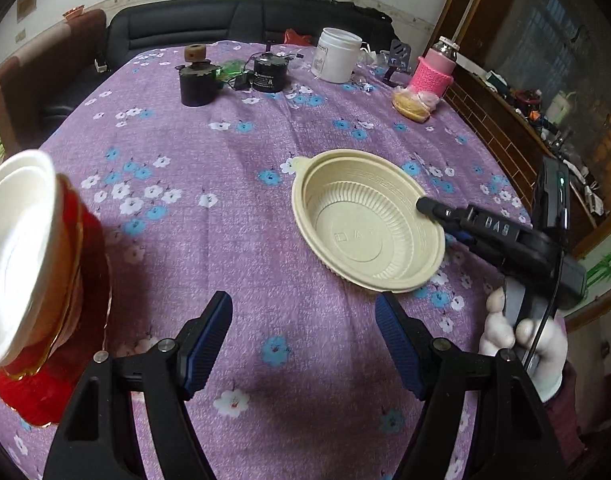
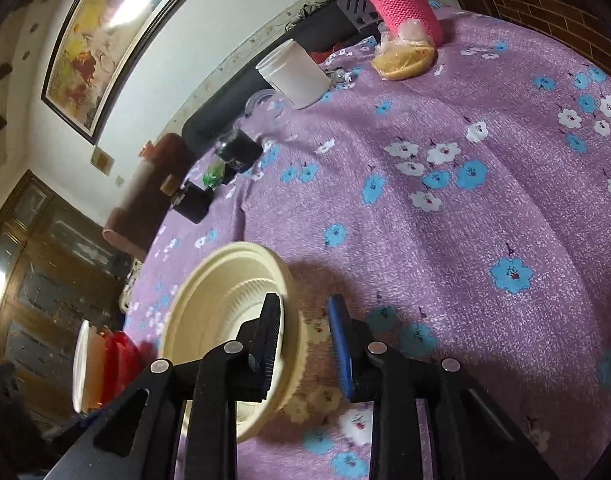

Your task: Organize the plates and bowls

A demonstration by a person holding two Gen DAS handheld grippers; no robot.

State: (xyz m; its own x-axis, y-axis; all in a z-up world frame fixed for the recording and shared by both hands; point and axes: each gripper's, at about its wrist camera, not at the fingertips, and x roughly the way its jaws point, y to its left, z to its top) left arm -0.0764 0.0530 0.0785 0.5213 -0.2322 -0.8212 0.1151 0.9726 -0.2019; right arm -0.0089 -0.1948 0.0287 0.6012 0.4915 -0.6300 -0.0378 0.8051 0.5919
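A beige plastic bowl (image 1: 365, 220) (image 2: 225, 300) sits on the purple flowered tablecloth (image 1: 225, 160), with a second rim showing under it. My right gripper (image 1: 441, 220) (image 2: 303, 298) straddles its near wall, one finger inside and the blue pad outside. Cloth shows between that pad and the wall, so the jaws stand open. My left gripper (image 1: 303, 344) hangs open over bare cloth, nothing between its fingers. To its left stands a stack of bowls (image 1: 29, 256) (image 2: 101, 364), white on top of orange and red.
At the far side of the table stand a white tub (image 1: 337, 60), a pink-sleeved bottle (image 1: 433, 68), two dark pots (image 1: 197, 84) and bagged food (image 1: 411, 106). A gloved hand (image 1: 521, 332) holds the right gripper. A dark sofa lies beyond, a wooden cabinet to the right.
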